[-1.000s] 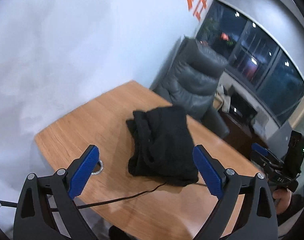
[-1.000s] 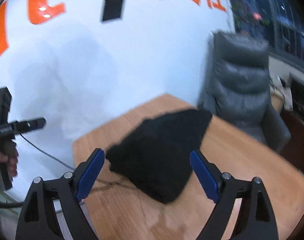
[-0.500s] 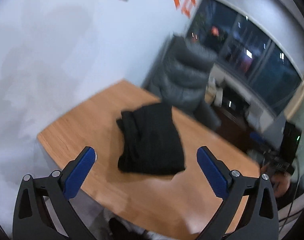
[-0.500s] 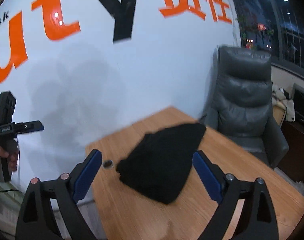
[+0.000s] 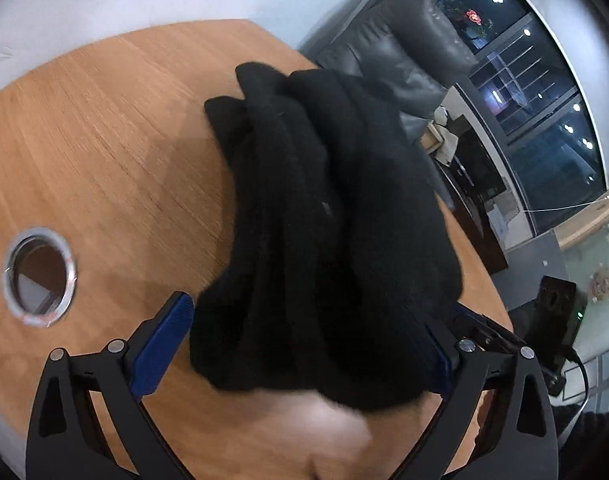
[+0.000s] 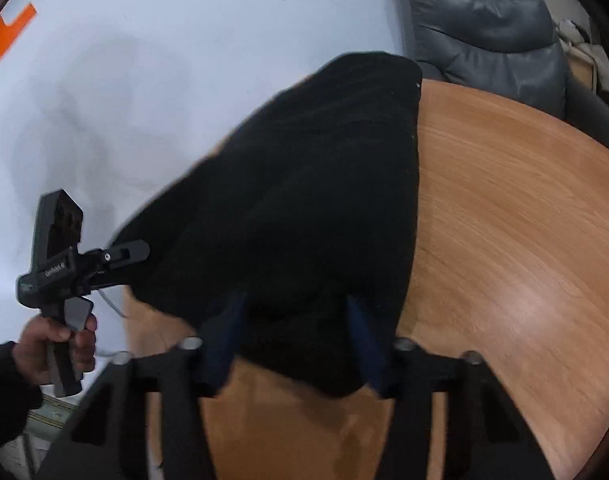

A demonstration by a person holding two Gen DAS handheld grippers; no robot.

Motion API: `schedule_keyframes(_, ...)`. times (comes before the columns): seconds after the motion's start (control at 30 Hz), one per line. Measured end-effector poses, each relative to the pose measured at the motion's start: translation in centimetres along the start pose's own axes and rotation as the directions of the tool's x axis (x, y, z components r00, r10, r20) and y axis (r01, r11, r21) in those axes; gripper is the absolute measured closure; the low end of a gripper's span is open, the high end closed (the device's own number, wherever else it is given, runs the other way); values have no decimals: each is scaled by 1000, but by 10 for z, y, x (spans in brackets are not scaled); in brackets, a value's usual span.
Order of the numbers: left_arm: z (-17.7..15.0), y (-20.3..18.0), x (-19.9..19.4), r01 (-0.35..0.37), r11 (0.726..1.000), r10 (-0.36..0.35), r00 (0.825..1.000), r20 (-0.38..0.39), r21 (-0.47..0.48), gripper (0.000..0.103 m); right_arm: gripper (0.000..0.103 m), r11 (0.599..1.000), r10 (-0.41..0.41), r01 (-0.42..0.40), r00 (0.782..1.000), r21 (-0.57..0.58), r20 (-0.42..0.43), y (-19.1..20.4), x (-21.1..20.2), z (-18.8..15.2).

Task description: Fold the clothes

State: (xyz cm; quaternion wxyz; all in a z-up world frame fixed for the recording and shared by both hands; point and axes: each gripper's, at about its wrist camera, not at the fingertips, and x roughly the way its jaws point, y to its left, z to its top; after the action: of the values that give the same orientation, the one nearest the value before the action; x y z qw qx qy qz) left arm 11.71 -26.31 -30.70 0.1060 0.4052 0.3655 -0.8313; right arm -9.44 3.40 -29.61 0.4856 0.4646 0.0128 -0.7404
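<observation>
A folded black garment (image 5: 324, 208) lies on the wooden table (image 5: 104, 120). My left gripper (image 5: 300, 344) is open and low over the table, its blue pads (image 5: 160, 348) standing wide on either side of the garment's near end. The right pad is partly covered by cloth. In the right wrist view the same black garment (image 6: 304, 200) fills the middle. My right gripper (image 6: 294, 332) is blurred and its jaws are closing with the garment's near edge between them. A hand (image 6: 60, 340) holds the left gripper's handle at the garment's left side.
A round metal cable hole (image 5: 38, 276) sits in the table to the left of the garment. Behind the table's far edge stands a grey leather chair (image 5: 404, 48), with a white wall to its left and dark windows (image 5: 544, 100) at the right.
Both grippers have dropped from high above the table down to the garment, which now lies between each pair of fingers. The right jaws have narrowed.
</observation>
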Motion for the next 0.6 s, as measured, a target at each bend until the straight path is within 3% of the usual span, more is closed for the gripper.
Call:
schedule_keyframes(0.07,6,6,12,-13,1000,13,1000,-5,12,0,61,1000,-14,14,1000,-2,-1,0,13,-3)
schedule_keyframes(0.17,20,15,20,-33,999,33,999,10,41,0,62,999,-40,40,999,-19,-4,12,23,-5)
schedule_keyframes(0.33,72,37,26,-94,992,89,995,54,83,0,62,999,-46,46,999,-29,7,42,52,3)
schedule_keyframes(0.43,99,40,29,-129,981,121,991,65,147,0,62,998,-58,59,998,-39,24,59,70,9)
schedule_keyframes(0.6,113,36,31,-172,953,155,984,86,251,0,60,990,-113,114,993,-81,21,83,87,13)
